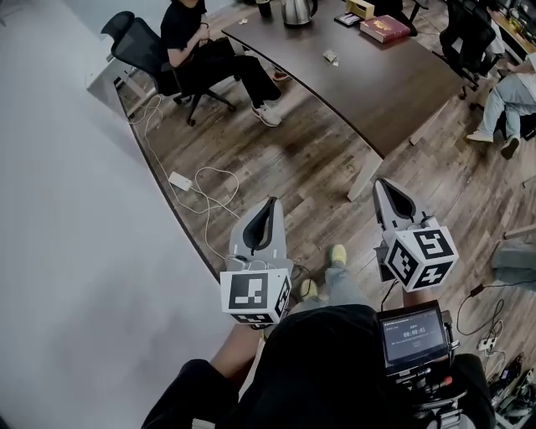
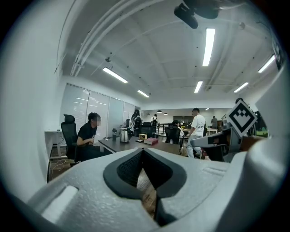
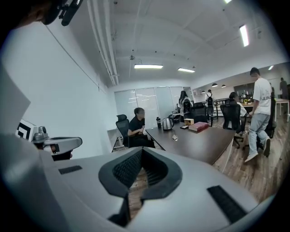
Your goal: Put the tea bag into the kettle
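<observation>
The steel kettle [image 1: 296, 10] stands at the far end of the dark wooden table [image 1: 377, 92]. A small white tea bag [image 1: 331, 57] lies on the tabletop, nearer to me than the kettle. Both grippers hang over the wood floor, well short of the table. My left gripper [image 1: 270, 202] is shut and holds nothing. My right gripper [image 1: 380, 181] is also shut and empty, its tips near the table's closest corner. The right gripper view shows the kettle [image 3: 167, 123] and the tea bag [image 3: 174, 137] far ahead. In the left gripper view the kettle [image 2: 124, 135] is distant.
A red book [image 1: 385, 28] and a small box [image 1: 360, 7] lie near the kettle. A person [image 1: 209, 50] sits in a black chair at the table's left side. Another seated person [image 1: 507, 100] is at the right. White cables [image 1: 205, 197] trail along the wall.
</observation>
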A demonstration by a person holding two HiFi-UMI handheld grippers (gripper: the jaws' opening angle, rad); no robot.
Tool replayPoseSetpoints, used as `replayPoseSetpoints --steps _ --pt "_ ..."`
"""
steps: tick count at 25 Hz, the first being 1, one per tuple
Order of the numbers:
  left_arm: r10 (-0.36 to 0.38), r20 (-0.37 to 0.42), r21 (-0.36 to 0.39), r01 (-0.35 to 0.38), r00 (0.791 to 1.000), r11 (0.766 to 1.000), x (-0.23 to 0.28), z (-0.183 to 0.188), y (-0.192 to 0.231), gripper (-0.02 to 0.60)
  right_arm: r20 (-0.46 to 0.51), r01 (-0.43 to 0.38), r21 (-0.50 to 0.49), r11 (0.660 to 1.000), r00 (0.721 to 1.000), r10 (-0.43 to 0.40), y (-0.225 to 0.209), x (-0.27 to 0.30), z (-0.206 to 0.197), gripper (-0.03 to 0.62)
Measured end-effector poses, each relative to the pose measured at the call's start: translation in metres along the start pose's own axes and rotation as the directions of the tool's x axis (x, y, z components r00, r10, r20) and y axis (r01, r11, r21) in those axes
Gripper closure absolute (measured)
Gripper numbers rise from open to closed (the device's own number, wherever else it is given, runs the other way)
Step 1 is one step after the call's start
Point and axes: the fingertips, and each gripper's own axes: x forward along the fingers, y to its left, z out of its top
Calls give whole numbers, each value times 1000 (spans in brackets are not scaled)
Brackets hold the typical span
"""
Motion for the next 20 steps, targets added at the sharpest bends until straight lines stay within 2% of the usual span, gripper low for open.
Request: replayPoseSetpoints --steps 3,11,17,20 --pt "0 -4 8 0 1000 1000 27 18 1 575 -1 -8 5 1000 1000 8 -15 20 21 588" --pt "1 -1 26 -1 1000 1000 76 25 -9 575 -11 -41 8 999 999 41 -51 51 29 588" --pt "45 -18 45 -44 999 998 143 40 -13 575 -18 -87 13 996 996 88 -100 95 53 588" --pt "61 -13 56 -60 998 997 146 44 -11 575 -12 -107 12 994 994 107 -102 100 58 588"
